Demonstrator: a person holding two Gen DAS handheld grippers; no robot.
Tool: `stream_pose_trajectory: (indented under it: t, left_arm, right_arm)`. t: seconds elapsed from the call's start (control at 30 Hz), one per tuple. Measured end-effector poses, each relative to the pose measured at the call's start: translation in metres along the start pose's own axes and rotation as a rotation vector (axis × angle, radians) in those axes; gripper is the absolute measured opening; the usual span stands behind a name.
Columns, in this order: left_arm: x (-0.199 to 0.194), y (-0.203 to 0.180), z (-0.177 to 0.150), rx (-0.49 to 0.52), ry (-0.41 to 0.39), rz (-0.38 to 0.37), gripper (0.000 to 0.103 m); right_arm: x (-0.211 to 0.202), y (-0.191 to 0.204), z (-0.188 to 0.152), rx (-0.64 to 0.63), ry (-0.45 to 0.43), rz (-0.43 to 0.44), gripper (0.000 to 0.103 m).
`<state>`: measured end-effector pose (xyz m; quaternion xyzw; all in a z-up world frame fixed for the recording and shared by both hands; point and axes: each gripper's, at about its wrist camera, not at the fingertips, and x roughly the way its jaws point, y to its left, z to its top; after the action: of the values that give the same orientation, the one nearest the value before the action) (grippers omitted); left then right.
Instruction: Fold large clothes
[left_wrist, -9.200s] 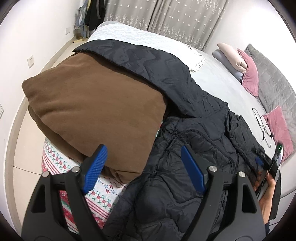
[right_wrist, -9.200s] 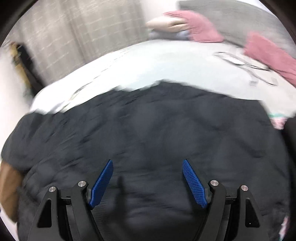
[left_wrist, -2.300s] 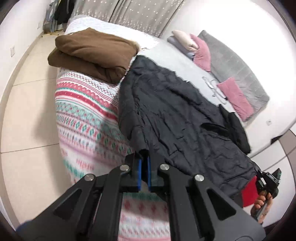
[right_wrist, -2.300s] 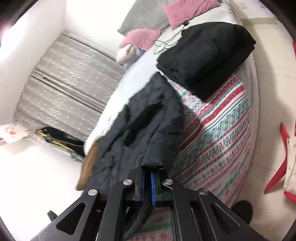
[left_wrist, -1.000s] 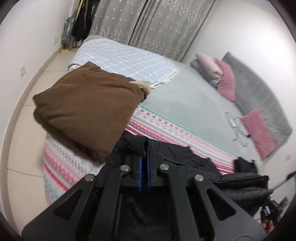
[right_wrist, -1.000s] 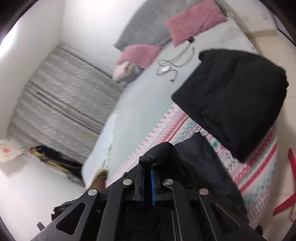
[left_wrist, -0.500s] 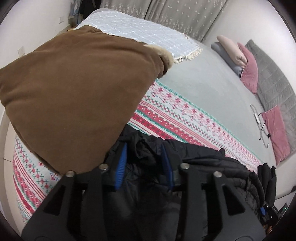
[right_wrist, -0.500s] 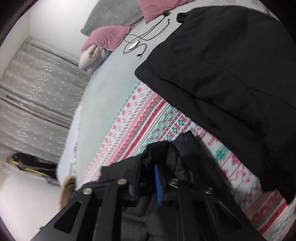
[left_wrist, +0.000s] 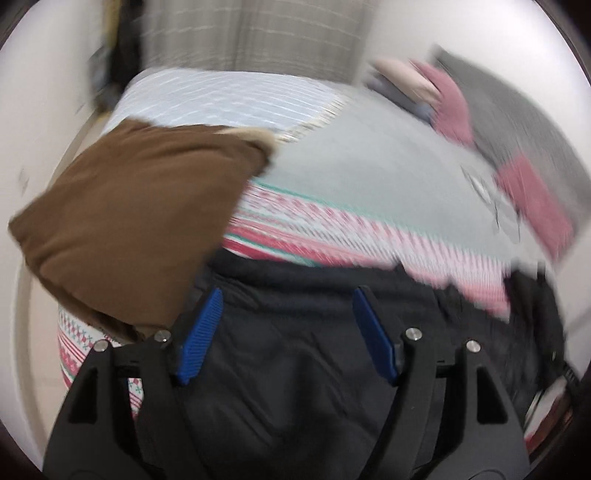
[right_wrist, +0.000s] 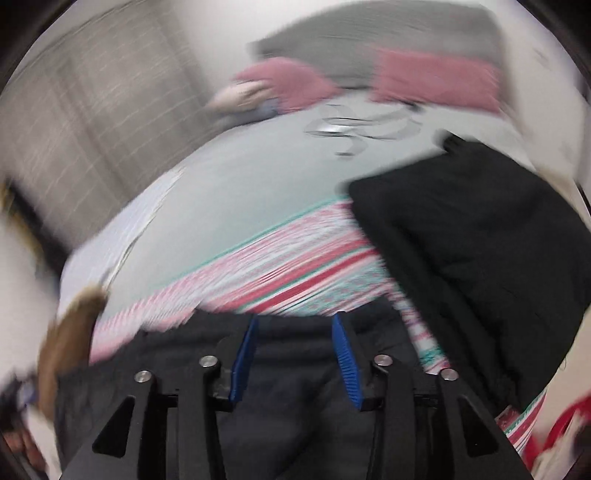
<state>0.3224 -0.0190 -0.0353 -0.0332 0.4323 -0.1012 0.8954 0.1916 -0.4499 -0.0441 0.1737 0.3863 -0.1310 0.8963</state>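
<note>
**Over the folded jacket, both claws let go**

Between the spread blue pads of the left gripper (left_wrist: 286, 334) lies the black padded jacket (left_wrist: 295, 354), its fabric below the fingers and not pinched by them. The right gripper (right_wrist: 293, 356) shows the same: jaws parted, nothing held, the jacket's folded edge just ahead of its tips. Both views are smeared with motion, so finer creases cannot be read.

Outward from the claws, the jacket rests on the near edge of the bed, on the red-and-green patterned blanket (left_wrist: 332, 225). A folded brown blanket (left_wrist: 129, 218) sits just beside it on the left; another folded black garment (right_wrist: 480, 236) lies to the right.

Judging by this, one fold seems laid down and released. The next move likely calls for finding a fresh edge and gripping it with both claws to fold again.
</note>
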Motion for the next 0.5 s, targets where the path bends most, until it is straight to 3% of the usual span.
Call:
stream_pose_trajectory:
  t: [0.1,0.2,0.27,0.37,0.43,0.5]
  left_arm:
    - [0.004,-0.012,-0.023,0.046,0.059,0.009,0.074]
    - [0.011,-0.005,-0.036,0.054,0.116,0.022,0.074]
    - [0.008,0.008,-0.031,0.058,0.092,0.065,0.074]
    - [0.009,0.044,-0.012,0.001,0.038,0.150,0.081]
    - [0.027,0.071,-0.001,-0.060,0.083,0.138,0.081]
    - [0.046,0.079,0.002,-0.072,0.130,0.090,0.081]
  right_arm:
    - [0.010,0.045,-0.028,-0.201,0.119,0.097,0.056]
    - [0.023,0.063,-0.044,-0.289,0.163,0.076,0.056]
    - [0.028,0.058,-0.042,-0.310,0.184,0.067,0.056]
    - [0.025,0.015,-0.020,-0.230,0.122,-0.013,0.058]
    - [0.029,-0.025,-0.008,-0.116,0.102,-0.099,0.071]
    - [0.038,-0.071,-0.004,0.010,0.139,-0.132,0.071]
